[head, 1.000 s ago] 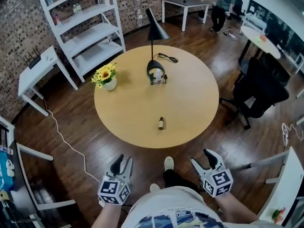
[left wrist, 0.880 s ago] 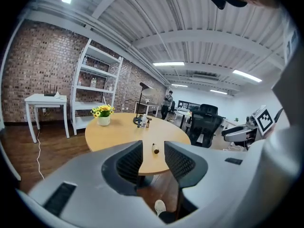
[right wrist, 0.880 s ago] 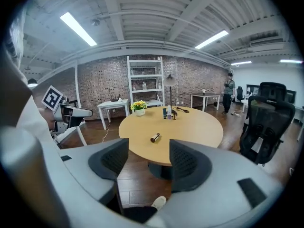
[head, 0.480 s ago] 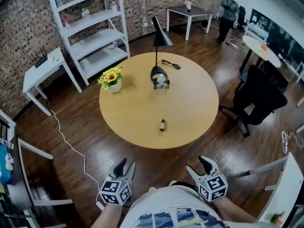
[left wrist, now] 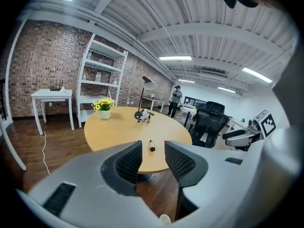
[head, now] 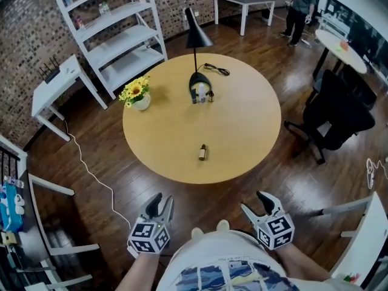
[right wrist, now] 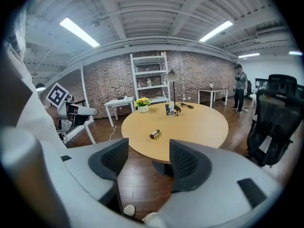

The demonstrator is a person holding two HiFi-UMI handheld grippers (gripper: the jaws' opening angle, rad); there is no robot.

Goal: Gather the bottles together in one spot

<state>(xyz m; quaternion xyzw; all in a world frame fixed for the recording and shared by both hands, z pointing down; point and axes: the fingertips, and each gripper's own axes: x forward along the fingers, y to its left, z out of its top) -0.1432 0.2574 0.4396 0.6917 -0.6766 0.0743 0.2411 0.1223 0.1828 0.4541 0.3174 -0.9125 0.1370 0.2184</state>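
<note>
Both empty, jaws partly apart: left hand-held gripper point(head: 162, 201) and right hand-held gripper point(head: 253, 201), short of the table point(head: 170, 132)

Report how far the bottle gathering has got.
Done: a few bottles stand grouped by the lamp base. In hand: nothing. The left hand-held gripper, its jaws just opening a little, and the right hand-held gripper are both open and empty, short of the table. Left: the lone bottle lying near the table's front edge must join that group.
</note>
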